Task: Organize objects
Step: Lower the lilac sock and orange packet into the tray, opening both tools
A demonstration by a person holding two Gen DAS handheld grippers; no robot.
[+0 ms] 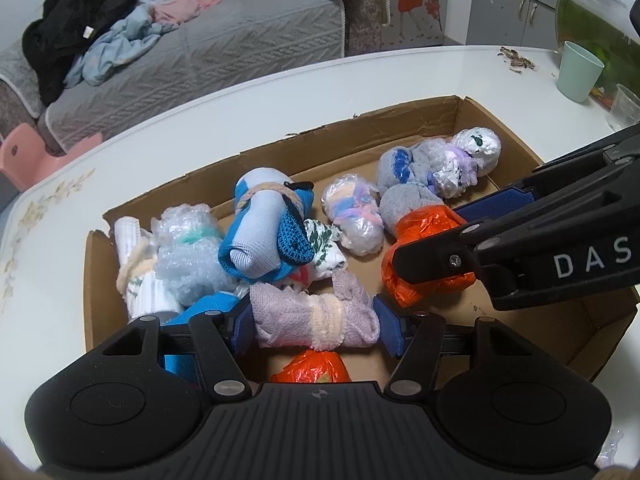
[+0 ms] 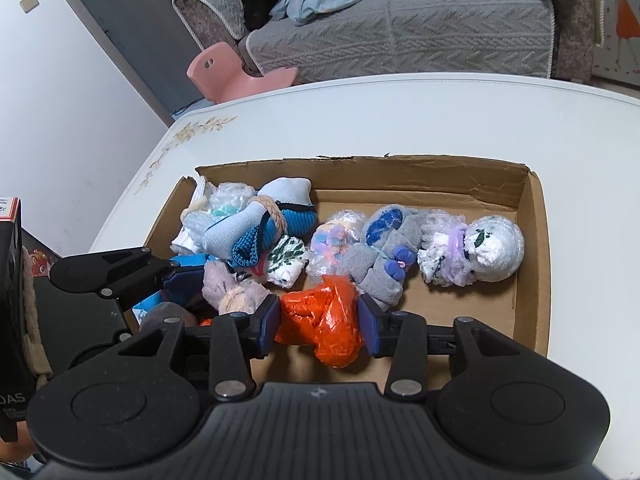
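Observation:
A shallow cardboard box (image 1: 400,124) (image 2: 536,240) on the white table holds several rolled bundles of socks and bubble wrap. My left gripper (image 1: 316,326) is shut on a lilac knitted bundle (image 1: 316,320) tied with a cream band, over the box's near side; the bundle also shows in the right wrist view (image 2: 232,288). My right gripper (image 2: 319,322) is shut on an orange plastic-wrapped bundle (image 2: 324,320), just right of the lilac one; it also shows in the left wrist view (image 1: 416,224). A second orange bundle (image 1: 312,368) lies under my left gripper.
In the box lie a blue sock roll (image 1: 264,228), a grey sock roll (image 1: 404,176), a white bubble-wrapped ball (image 2: 494,248) and others. A mint cup (image 1: 578,70), a clear cup (image 1: 624,106) and a fish bowl (image 1: 592,20) stand at the table's far right. A sofa (image 1: 240,48) stands beyond.

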